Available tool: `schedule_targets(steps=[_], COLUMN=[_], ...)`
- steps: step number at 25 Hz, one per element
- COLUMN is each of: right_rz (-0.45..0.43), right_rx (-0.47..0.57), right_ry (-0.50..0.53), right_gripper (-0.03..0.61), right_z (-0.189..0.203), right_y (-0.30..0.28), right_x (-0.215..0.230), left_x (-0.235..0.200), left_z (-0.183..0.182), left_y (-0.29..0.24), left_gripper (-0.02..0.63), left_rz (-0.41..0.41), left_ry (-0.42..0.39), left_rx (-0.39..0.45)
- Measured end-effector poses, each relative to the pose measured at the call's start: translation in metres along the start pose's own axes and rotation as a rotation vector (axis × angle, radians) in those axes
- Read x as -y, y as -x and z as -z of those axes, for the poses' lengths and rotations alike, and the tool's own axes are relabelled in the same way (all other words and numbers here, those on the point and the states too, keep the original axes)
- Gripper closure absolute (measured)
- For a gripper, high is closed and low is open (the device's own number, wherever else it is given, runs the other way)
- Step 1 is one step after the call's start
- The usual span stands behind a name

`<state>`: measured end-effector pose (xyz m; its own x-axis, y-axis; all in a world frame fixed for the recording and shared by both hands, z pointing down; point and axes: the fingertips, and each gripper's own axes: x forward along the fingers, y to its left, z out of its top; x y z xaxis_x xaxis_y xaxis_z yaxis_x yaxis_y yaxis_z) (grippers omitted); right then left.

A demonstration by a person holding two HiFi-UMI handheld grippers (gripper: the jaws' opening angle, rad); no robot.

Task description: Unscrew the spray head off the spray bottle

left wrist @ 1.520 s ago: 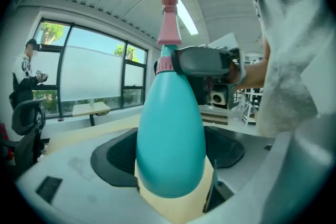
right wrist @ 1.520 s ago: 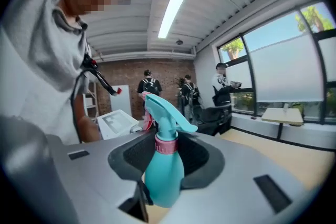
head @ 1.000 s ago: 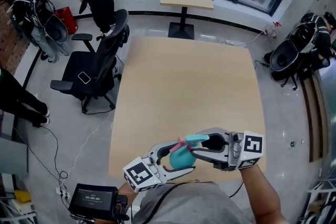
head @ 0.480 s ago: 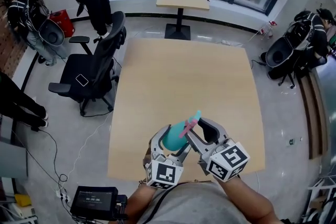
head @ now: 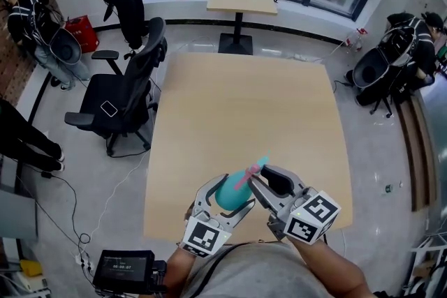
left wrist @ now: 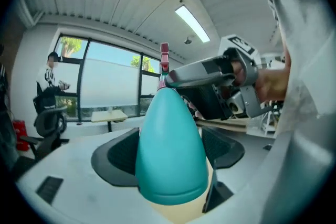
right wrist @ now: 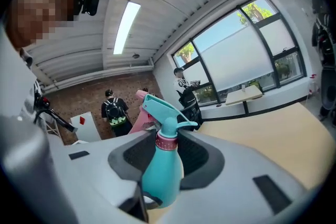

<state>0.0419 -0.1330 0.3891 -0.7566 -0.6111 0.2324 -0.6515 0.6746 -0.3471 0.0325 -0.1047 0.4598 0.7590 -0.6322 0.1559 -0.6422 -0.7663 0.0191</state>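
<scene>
The left gripper [left wrist: 170,157] has its fingers [left wrist: 115,162] pinching the teal spray bottle [left wrist: 170,123] by its body, over the surface [head: 244,101]. The right gripper [right wrist: 167,140] clamps the pink collar under the spray head [right wrist: 157,105], just past the left fingers' tips. Its fingers [right wrist: 202,157] have just been closing.

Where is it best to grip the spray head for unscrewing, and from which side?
Grip the pink collar below the trigger, with the jaws across it from the side: it is round, while the trigger sticks out unevenly.
</scene>
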Motion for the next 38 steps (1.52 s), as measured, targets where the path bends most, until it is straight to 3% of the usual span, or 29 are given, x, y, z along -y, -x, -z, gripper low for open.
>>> schedule_targets(steps=[3,5,8,10,12,14,17,20,23,26,28,31,33,36,38], right_rz=[-0.124,-0.251,-0.542,-0.752,-0.874,-0.860,-0.699,-0.500,-0.321,-0.221,-0.199,-0.151,-0.086,-0.001,-0.018], right_rx=[-0.003,0.005,0.053,0.089,0.093,0.105,0.151,0.157,0.159,0.174,0.162,0.082,0.075,0.162,0.219], right_ry=[0.010,0.025,0.037,-0.033,-0.111,-0.106,-0.009,0.120,0.212,0.216,0.235,0.259,0.219,0.122,0.118], right_gripper=[0.451,0.451,0.453,0.453,0.453,0.451,0.451,0.424,0.423,0.423,0.423,0.423,0.423,0.423,0.423], right_z=[-0.002,-0.006,-0.020,-0.032,-0.039,-0.042,-0.045,-0.041,-0.041,-0.040,-0.035,-0.020,-0.020,-0.045,-0.074], right_y=[0.006,0.013,0.032,0.047,0.055,0.051,0.043,0.040,0.034,0.030,0.026,0.026,0.036,0.062,0.076], right_x=[-0.015,-0.032,-0.068,-0.089,-0.096,-0.091,-0.074,-0.058,-0.047,-0.045,-0.048,-0.040,-0.021,0.003,-0.002], left_x=[0.010,0.020,0.043,0.059,0.069,0.067,0.048,0.030,0.019,0.007,-0.002,-0.012,-0.020,-0.028,-0.030], left_z=[-0.007,-0.014,-0.042,-0.063,-0.076,-0.078,-0.071,-0.059,-0.059,-0.056,-0.054,-0.053,-0.049,-0.038,-0.030], left_y=[0.013,0.026,0.055,0.075,0.081,0.072,0.052,0.038,0.031,0.027,0.024,0.022,0.021,0.021,0.021], left_gripper=[0.244,0.244,0.244,0.244,0.244,0.244,0.244,0.244,0.244,0.242,0.242,0.244,0.244,0.247,0.247], left_rz=[0.172,0.306,0.608,0.825,0.926,0.884,0.668,0.421,0.227,0.030,-0.079,-0.131,-0.146,-0.191,-0.218], left_ry=[0.126,0.222,0.391,0.501,0.573,0.592,0.529,0.349,0.130,-0.042,-0.097,-0.082,-0.096,-0.158,-0.223], left_rx=[0.042,0.084,0.204,0.294,0.338,0.339,0.297,0.210,0.156,0.094,0.075,0.088,0.062,0.019,-0.010])
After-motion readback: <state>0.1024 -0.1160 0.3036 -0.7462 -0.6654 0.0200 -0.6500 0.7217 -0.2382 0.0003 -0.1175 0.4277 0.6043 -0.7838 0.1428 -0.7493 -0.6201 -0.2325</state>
